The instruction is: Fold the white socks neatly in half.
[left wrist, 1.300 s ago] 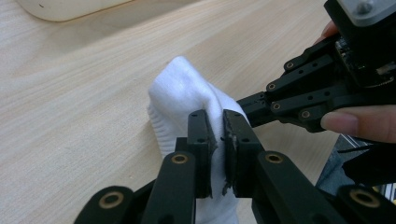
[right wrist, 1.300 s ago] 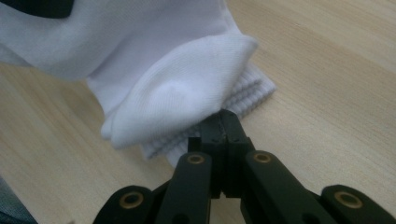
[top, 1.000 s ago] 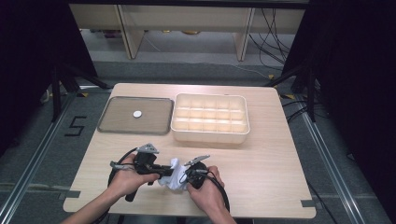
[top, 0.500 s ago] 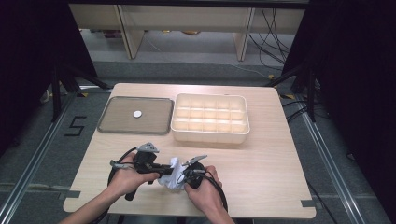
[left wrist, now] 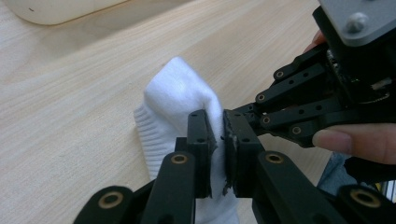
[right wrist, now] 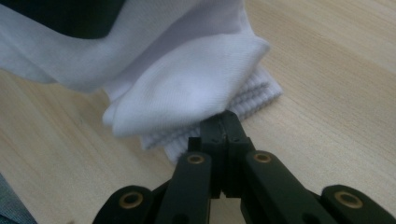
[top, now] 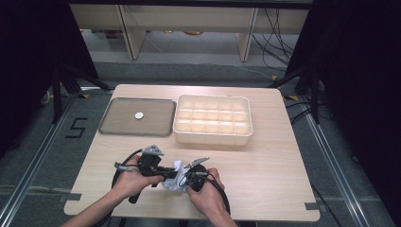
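A soft white knitted sock (left wrist: 180,100), ribbed at the cuff and folded over on itself, sits bunched near the front edge of the pale wooden bench (top: 265,161). The left tool (left wrist: 218,140) is clamped on a fold of it, fabric pinched between the pads. The right tool (right wrist: 223,128) meets it from the other side, jaws pressed together on the ribbed edge. From above, both hands crowd around the sock, so most of it is hidden and its full shape can't be made out.
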A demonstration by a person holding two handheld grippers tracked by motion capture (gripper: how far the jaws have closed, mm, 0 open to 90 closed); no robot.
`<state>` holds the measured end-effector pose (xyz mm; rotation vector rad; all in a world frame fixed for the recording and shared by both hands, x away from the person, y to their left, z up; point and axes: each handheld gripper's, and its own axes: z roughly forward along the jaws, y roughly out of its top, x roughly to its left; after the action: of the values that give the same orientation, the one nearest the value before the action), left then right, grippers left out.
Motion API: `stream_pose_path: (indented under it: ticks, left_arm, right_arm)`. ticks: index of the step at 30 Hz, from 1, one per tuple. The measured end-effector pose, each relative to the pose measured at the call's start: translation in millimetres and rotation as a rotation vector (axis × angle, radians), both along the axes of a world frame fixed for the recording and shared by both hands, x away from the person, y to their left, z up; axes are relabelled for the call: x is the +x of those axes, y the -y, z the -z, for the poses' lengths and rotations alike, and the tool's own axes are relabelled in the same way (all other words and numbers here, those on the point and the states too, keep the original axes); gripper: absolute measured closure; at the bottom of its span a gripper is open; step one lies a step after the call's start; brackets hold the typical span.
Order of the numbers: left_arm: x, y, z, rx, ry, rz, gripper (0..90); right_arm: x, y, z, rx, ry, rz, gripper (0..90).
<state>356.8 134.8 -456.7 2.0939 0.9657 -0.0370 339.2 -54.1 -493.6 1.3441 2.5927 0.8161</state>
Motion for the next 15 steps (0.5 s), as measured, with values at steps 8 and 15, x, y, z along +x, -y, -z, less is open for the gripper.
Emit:
stream_pose_path:
  ticks: [8,15]
  left_arm:
    - [-1.2,7.6,3.8,0.015,0.001,0.015,81.0]
    - [-1.1,13.1,7.8,0.023,0.0,0.022,80.7]
  right_arm:
    - [-0.2,0.2,0.3,0.002,0.008,-0.004,90.0]
    - [-1.0,-0.4,0.0,0.004,-0.003,0.003,90.0]
